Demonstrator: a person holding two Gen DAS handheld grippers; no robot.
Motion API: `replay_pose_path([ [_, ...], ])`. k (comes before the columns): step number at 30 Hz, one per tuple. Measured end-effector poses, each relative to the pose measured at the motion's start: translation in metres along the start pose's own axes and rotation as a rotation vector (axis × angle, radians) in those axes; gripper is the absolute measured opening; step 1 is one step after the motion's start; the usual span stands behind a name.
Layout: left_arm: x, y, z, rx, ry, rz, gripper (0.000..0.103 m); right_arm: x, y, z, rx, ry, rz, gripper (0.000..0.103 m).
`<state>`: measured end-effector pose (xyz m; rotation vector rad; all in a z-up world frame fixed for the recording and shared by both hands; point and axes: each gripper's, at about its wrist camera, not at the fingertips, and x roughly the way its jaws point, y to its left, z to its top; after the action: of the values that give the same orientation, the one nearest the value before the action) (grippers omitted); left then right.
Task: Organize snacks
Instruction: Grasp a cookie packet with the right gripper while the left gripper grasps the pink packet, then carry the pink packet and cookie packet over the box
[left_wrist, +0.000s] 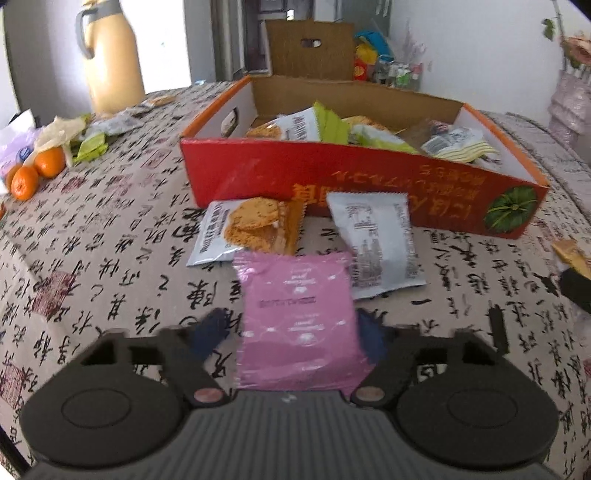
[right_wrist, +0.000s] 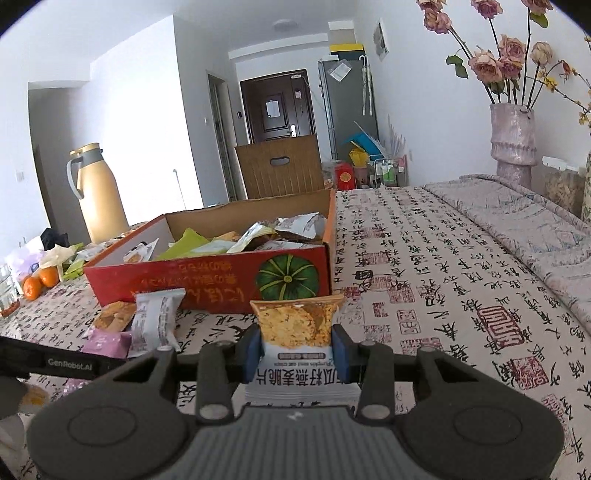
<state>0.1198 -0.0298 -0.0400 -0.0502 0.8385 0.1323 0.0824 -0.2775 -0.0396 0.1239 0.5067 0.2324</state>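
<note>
Under me spreads a table draped in a beige cloth printed with black calligraphy and red seals. On it sits my red cardboard tray with a green pumpkin picture. Just before its front wall lie a white cookie packet and a grey-white packet. Far left, orange tangerines rest beside crumpled wrappers and a tall tan thermos jug.

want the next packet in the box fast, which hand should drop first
Right. Its gripper already clamps the oat crisp packet clear of the table, facing the red box; the left brackets a pink packet.
</note>
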Motion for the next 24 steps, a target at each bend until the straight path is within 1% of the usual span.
replay_pose_path([
  [13,-0.016,0.0,-0.008,0.042,-0.05,-0.019,0.062,-0.005,0.007,-0.005,-0.002,0.013,0.001,0.039],
  [20,-0.031,0.009,-0.001,0.043,-0.1,-0.033,0.062,-0.009,0.014,-0.001,-0.017,-0.002,0.001,0.039],
  [24,-0.04,0.011,0.009,0.043,-0.138,-0.036,0.062,-0.008,0.019,0.005,-0.029,-0.018,0.002,0.039],
])
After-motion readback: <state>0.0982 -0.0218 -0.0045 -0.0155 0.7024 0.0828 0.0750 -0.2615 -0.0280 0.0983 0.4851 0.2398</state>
